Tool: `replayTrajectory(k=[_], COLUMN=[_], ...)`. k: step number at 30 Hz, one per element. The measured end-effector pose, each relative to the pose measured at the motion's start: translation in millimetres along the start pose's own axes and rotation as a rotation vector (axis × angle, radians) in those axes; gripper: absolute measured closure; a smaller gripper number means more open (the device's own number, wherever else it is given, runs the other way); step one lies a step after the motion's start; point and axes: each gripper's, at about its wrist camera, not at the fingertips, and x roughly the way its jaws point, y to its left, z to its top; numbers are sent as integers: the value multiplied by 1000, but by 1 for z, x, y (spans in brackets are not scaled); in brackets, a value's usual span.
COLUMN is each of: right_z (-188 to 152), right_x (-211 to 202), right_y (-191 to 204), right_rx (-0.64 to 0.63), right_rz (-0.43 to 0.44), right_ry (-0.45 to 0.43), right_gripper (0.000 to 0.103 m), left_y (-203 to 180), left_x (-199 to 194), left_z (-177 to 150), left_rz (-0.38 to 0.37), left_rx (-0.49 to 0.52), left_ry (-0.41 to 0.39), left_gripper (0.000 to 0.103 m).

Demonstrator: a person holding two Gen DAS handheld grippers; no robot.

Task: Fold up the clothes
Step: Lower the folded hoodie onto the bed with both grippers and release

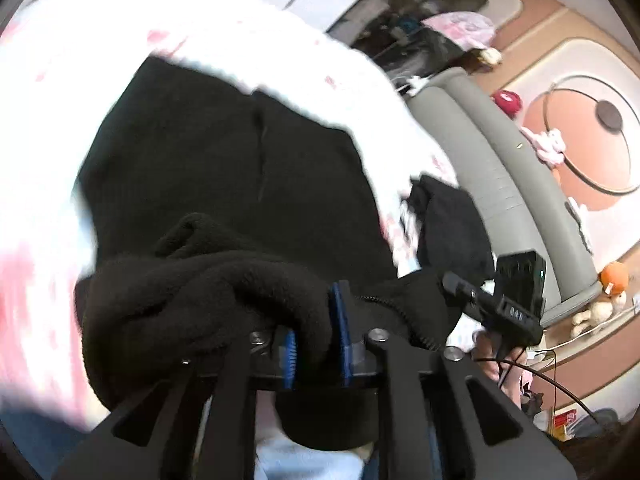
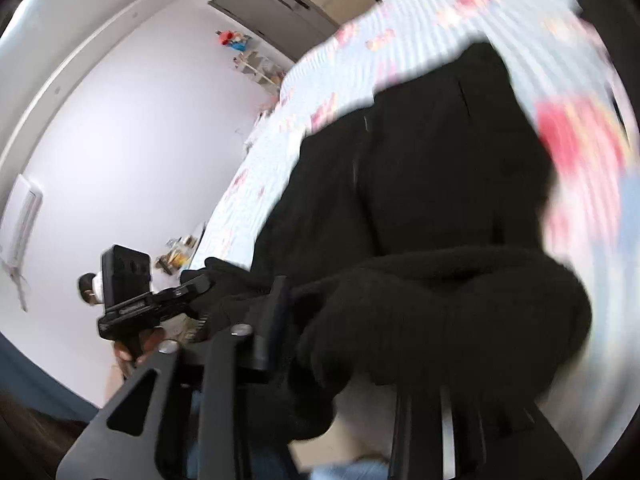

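A black fleece garment (image 1: 208, 168) lies spread on a bed with a pale blue and pink sheet (image 1: 48, 128). My left gripper (image 1: 316, 332) is shut on a bunched edge of the fleece, its blue pads (image 1: 340, 320) pinching the fabric. My right gripper (image 2: 320, 320) is shut on another bunched part of the same garment (image 2: 432, 184), which drapes over and hides its right finger. Each view shows the other gripper: the right one in the left wrist view (image 1: 504, 304), the left one in the right wrist view (image 2: 148, 300).
A second dark garment (image 1: 452, 220) lies on the bed near the grey padded headboard (image 1: 500, 184). Plush toys (image 1: 600, 296) sit by the headboard. A white wall (image 2: 132, 140) and a grey wardrobe (image 2: 272, 4) stand beyond the bed.
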Motion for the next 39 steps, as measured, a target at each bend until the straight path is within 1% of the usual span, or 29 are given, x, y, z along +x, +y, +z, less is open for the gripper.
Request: replayTrajectory(k=[1, 2, 3, 5, 6, 7, 8, 9, 11, 12, 13, 14, 16, 18, 21, 22, 23, 24, 25, 26, 27, 29, 30, 31, 32, 33, 34, 37, 39], right_z=[22, 48, 66, 87, 90, 89, 86, 82, 70, 62, 52, 40, 18, -2, -11, -11, -10, -9, -8, -7, -7, -5, -5, -4, -3, -3, -3, -4, -6], right_x=[6, 15, 22, 37, 40, 40, 38, 34, 19, 10, 0, -11, -25, -33, -9, 1, 11, 21, 31, 41, 51, 59, 59, 55, 50, 41, 33, 3, -14], right_y=[-3, -13, -25, -53, -64, -70, -72, -71, -66, -64, -62, -61, -63, -69, -89, -93, -98, -103, -108, -112, -117, -119, -116, -109, -102, -96, -89, -64, -47], right_rx=[8, 38, 80, 216, 282, 305, 298, 275, 222, 197, 177, 164, 149, 143, 199, 202, 206, 209, 212, 215, 218, 227, 220, 190, 165, 145, 125, 73, 35], right_rz=[-5, -14, -40, -144, -150, -118, -104, -125, -213, -225, -239, -272, -349, -415, -361, -351, -342, -332, -323, -314, -304, -298, -300, -306, -311, -314, -317, -327, -317], right_ry=[-25, -62, -93, -88, -81, -87, -93, -93, -106, -122, -139, -167, -197, -203, -98, -89, -80, -71, -62, -53, -44, -42, -46, -52, -61, -75, -89, -146, -159], right_gripper=[54, 48, 44, 43, 41, 41, 41, 41, 39, 38, 32, 29, 18, 16, 16, 16, 14, 5, 2, 2, 3, 18, 31, 42, 47, 57, 63, 69, 69], left_y=[7, 17, 30, 51, 59, 64, 69, 73, 78, 83, 88, 94, 105, 116, 133, 139, 140, 139, 138, 138, 137, 135, 134, 132, 128, 122, 113, 89, 73], left_x=[12, 21, 29, 36, 31, 24, 15, 7, -13, -15, -13, -11, -8, -4, 2, 4, 6, 8, 10, 12, 14, 18, 20, 18, 15, 9, 2, -20, -33], left_z=[26, 45, 61, 85, 89, 89, 86, 81, 61, 50, 40, 30, 10, -11, -42, -52, -55, -54, -53, -52, -51, -50, -49, -47, -46, -44, -41, -34, -32], left_rz=[2, 13, 30, 45, 32, 45, 70, 109, 213, 226, 220, 213, 200, 186, 166, 159, 161, 168, 175, 181, 188, 202, 208, 203, 191, 179, 167, 132, 112], left_rx=[-7, -45, -98, -178, -191, -194, -193, -185, -169, -181, -203, -225, -268, -311, -376, -398, -402, -398, -394, -390, -386, -377, -373, -363, -351, -330, -305, -231, -185], left_ry=[2, 2, 0, -23, -53, -88, -125, -152, -217, -226, -222, -218, -210, -202, -190, -186, -182, -178, -174, -170, -166, -159, -155, -150, -146, -147, -150, -161, -165], left_gripper=[62, 57, 57, 49, 47, 42, 38, 38, 38, 38, 36, 29, 27, 24, 21, 17, 15, 14, 10, 10, 11, 32, 35, 44, 50, 51, 53, 57, 57])
